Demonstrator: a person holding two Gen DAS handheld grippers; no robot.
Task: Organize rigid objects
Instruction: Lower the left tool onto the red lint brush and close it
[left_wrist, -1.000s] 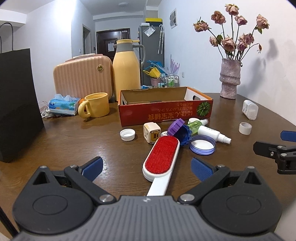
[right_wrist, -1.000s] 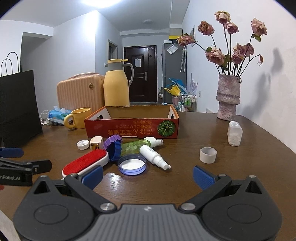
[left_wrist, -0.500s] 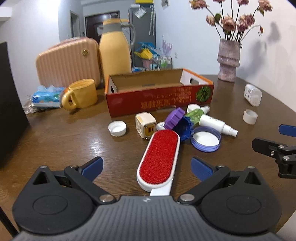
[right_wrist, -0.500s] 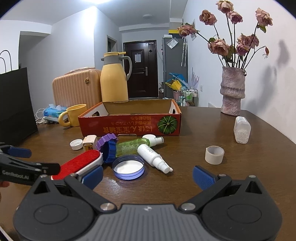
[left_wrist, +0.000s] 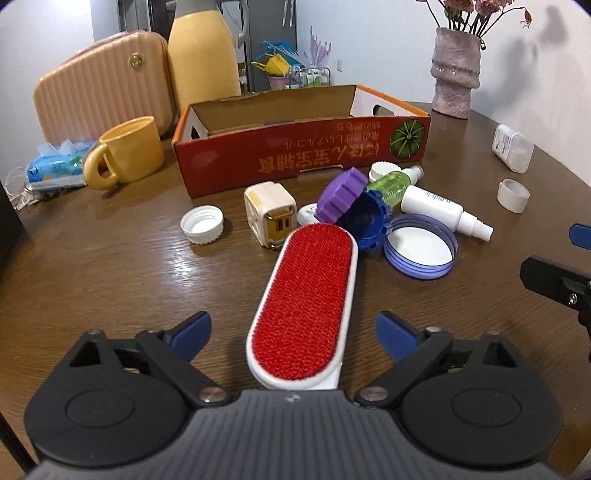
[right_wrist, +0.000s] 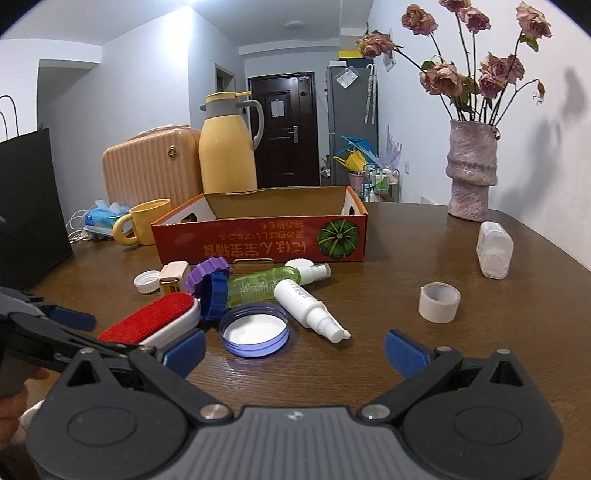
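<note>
Straddling the red lint brush (left_wrist: 306, 302) lying on the table (left_wrist: 110, 266) with fingers spread, the left gripper (left_wrist: 293, 334) is risking nudging its tip into the blue cap (left_wrist: 364, 225) touching it, while the right gripper (right_wrist: 295, 352) is hovering spread nearby.

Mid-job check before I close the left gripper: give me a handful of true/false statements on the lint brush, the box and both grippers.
1. The left gripper is open with the red lint brush between its fingers. True.
2. The cardboard box already holds the spray bottles. False: the white spray bottle and green one lie on the table in front of it.
3. The right gripper is shut on the tape roll. False: it is open, and the tape roll sits apart.
4. The blue-rimmed lid lies open side up. True.
</note>
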